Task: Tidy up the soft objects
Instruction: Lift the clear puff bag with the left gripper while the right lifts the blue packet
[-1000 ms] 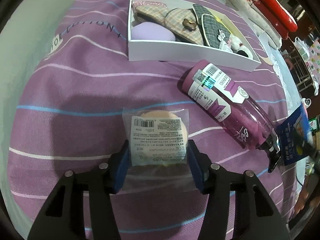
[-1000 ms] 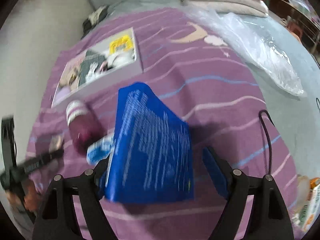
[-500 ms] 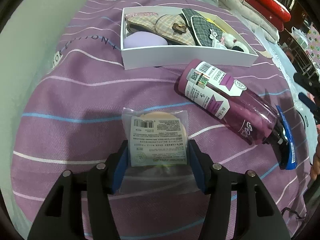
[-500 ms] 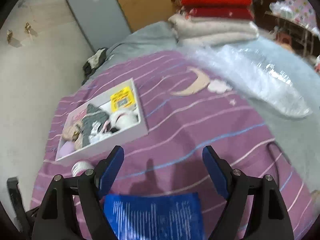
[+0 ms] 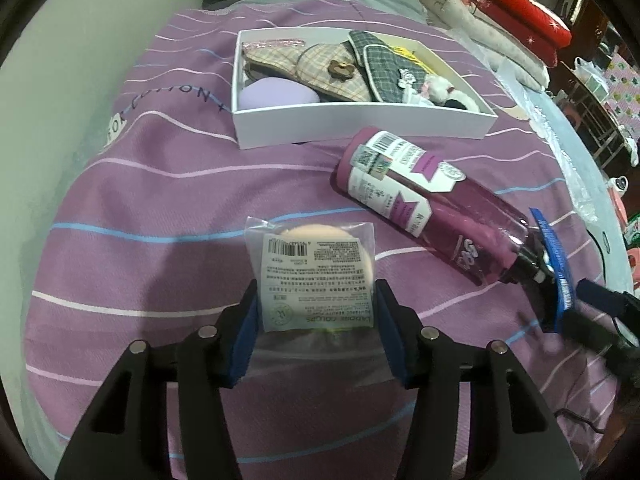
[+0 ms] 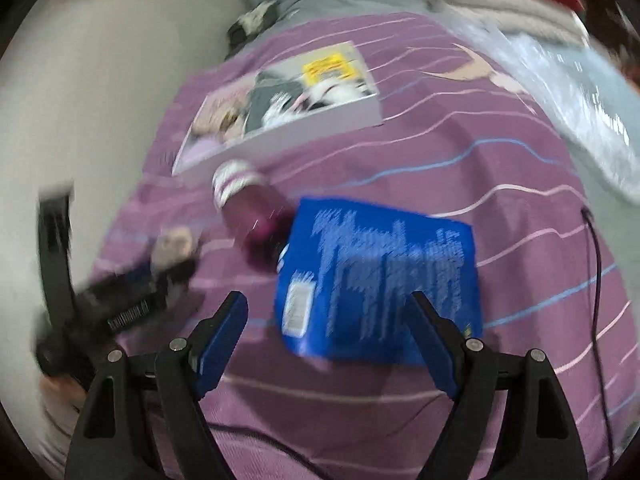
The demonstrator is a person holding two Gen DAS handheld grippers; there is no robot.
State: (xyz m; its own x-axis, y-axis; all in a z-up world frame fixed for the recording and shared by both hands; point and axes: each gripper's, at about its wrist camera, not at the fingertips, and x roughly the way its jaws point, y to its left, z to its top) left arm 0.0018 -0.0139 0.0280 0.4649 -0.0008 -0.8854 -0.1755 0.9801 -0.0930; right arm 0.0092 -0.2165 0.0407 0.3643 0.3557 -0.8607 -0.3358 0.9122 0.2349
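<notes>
My left gripper (image 5: 316, 320) is shut on a packaged beige puff (image 5: 316, 276) in a clear bag with a white label, held just above the purple striped bedspread (image 5: 160, 208). A white box (image 5: 360, 128) at the far side holds plaid pouches, a lilac sponge and a small plush. My right gripper (image 6: 328, 332) is open and empty over a blue packet (image 6: 384, 276) lying on the bedspread. The box also shows in the right wrist view (image 6: 288, 124). The right gripper shows blurred at the right edge of the left wrist view (image 5: 600, 316).
A magenta bottle (image 5: 428, 208) lies on its side between the box and the blue packet (image 5: 554, 264). Folded red and grey bedding (image 5: 512, 20) is stacked at the far right. A clear plastic bag (image 6: 560, 92) and a black cable (image 6: 596, 272) lie to the right.
The right gripper let go of the blue packet, lifted away, then came back down over it. The left gripper keeps its hold on the puff and has shifted slightly back from the box.
</notes>
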